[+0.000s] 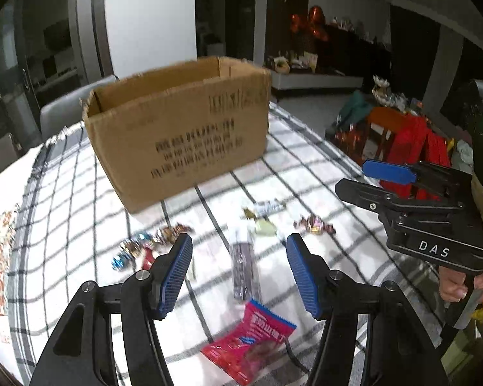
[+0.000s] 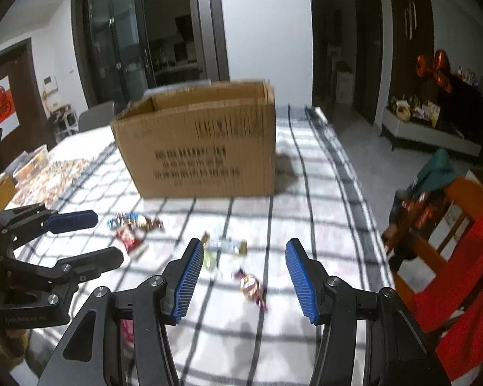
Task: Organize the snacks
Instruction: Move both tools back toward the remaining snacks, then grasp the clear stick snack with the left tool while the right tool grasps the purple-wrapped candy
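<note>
Left gripper (image 1: 238, 273): jaws wide apart, holding nothing.
Right gripper (image 2: 244, 276): jaws wide apart, holding nothing.
Cardboard box (image 1: 180, 128): open-topped, on the checked tablecloth (image 1: 322, 167), well ahead of both finger pairs.
Dark bar (image 1: 243, 267): lies between the left fingers, on the cloth.
Red packet (image 1: 251, 337): below the left fingers, nearer the camera.
Gold candy (image 2: 249, 286): between the right fingers, on the cloth.
Candy cluster (image 1: 148, 244): just ahead of the left finger.

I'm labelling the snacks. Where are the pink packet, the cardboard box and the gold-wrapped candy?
pink packet (image 1: 251, 341), left wrist view, middle of its face.
cardboard box (image 1: 183, 141), left wrist view, printed front wall.
gold-wrapped candy (image 2: 250, 284), right wrist view, its gold middle.
</note>
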`<act>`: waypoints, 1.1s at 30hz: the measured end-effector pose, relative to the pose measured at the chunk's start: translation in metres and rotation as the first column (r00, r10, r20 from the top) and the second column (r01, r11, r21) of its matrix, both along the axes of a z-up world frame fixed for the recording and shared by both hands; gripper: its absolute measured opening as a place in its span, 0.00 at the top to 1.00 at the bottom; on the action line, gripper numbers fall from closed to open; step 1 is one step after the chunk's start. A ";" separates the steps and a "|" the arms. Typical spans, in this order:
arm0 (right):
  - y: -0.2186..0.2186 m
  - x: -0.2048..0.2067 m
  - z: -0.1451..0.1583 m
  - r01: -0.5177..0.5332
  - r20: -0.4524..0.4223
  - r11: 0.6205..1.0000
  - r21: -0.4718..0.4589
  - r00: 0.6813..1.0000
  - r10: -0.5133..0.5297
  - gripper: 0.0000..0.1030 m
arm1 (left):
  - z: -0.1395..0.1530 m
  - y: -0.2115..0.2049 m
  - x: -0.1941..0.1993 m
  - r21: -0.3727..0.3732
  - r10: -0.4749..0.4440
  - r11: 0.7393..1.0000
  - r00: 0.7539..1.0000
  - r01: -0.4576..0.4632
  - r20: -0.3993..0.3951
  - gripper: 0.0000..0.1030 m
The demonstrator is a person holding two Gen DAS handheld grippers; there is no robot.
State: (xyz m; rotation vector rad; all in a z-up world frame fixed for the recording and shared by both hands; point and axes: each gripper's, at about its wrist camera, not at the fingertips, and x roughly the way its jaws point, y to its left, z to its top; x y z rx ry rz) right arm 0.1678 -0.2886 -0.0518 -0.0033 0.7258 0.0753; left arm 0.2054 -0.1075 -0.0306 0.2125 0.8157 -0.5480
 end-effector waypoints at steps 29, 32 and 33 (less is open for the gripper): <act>-0.004 0.031 -0.069 -0.052 -0.210 0.998 0.028 0.976 0.056 0.65 | -0.075 -0.017 0.039 -0.007 0.010 1.000 0.976 -0.012 -0.219 0.58; -0.002 0.032 -0.072 -0.057 -0.217 0.998 0.031 0.974 0.062 0.66 | -0.078 -0.018 0.041 -0.006 0.011 1.000 0.975 -0.012 -0.223 0.59; -0.002 0.032 -0.073 -0.057 -0.218 0.998 0.030 0.974 0.062 0.66 | -0.079 -0.019 0.041 -0.006 0.011 1.000 0.974 -0.013 -0.225 0.60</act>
